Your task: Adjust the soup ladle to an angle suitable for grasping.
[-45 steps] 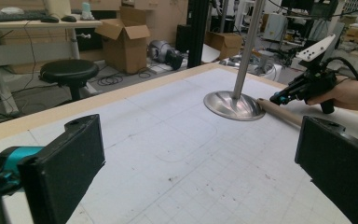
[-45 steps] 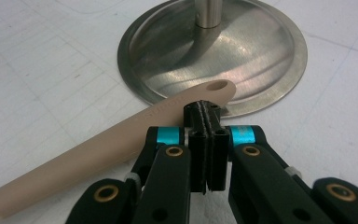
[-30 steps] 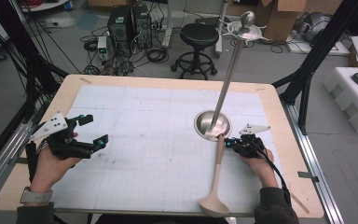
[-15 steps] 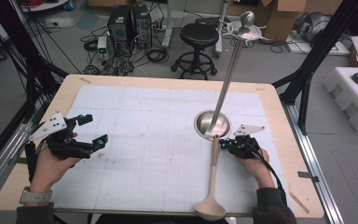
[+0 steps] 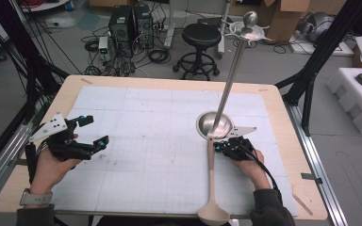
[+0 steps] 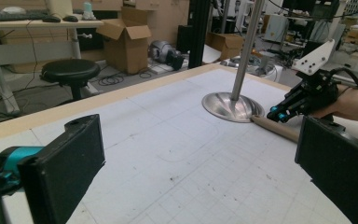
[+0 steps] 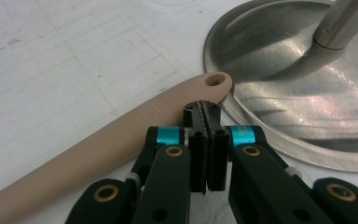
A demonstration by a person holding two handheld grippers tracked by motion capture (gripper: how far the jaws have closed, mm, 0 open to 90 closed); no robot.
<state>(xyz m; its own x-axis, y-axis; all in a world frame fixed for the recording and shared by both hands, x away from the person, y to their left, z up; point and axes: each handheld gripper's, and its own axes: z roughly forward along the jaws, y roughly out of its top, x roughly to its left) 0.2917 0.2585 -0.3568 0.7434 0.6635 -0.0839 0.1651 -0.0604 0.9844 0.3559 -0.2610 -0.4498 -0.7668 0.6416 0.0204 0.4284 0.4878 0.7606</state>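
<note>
A beige ladle [image 5: 210, 174] lies flat on the white gridded mat, its bowl at the near table edge and its handle end with a hole [image 7: 213, 80] against the rim of a steel stand base [image 5: 215, 125]. My right gripper [image 5: 216, 144] is shut with nothing between its jaws. In the right gripper view the right gripper [image 7: 202, 109] rests its tips against the side of the ladle handle [image 7: 121, 135]. My left gripper [image 5: 94, 130] stands open at the left of the mat, far from the ladle. The left gripper [image 6: 200, 140] faces the stand base [image 6: 230, 105].
A tall steel pole [image 5: 231, 70] rises from the round base to a hooked top. The wooden table edge [image 5: 169, 81] frames the mat. A black stool [image 5: 202, 35], boxes and cables stand on the floor beyond the table.
My right gripper has moved left, and the ladle's handle end and bowl have shifted left with it. The left gripper has stayed put.
</note>
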